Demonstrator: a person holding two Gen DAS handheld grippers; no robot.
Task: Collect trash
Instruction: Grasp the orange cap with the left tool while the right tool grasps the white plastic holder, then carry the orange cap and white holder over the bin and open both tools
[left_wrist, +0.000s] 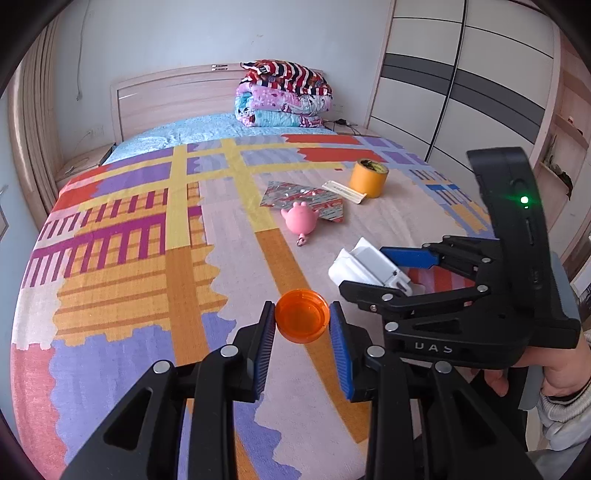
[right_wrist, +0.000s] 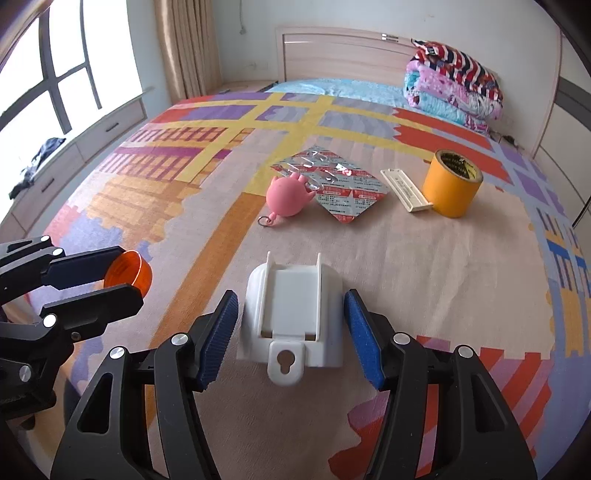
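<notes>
Left tool (left_wrist: 302, 325) pinches the orange cap (left_wrist: 302, 316); right tool (right_wrist: 291, 332), spread, should squeeze the white holder (right_wrist: 291, 317) squarely across its sides.

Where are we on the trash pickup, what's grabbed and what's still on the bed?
Nothing shows as binned; no bin is in view. In hand: the left claw is shut on the orange cap. The right claw is open around the white holder, pads not yet touching it. Left on the bed: foil packets, pink toy, white strip and tape roll.
</notes>
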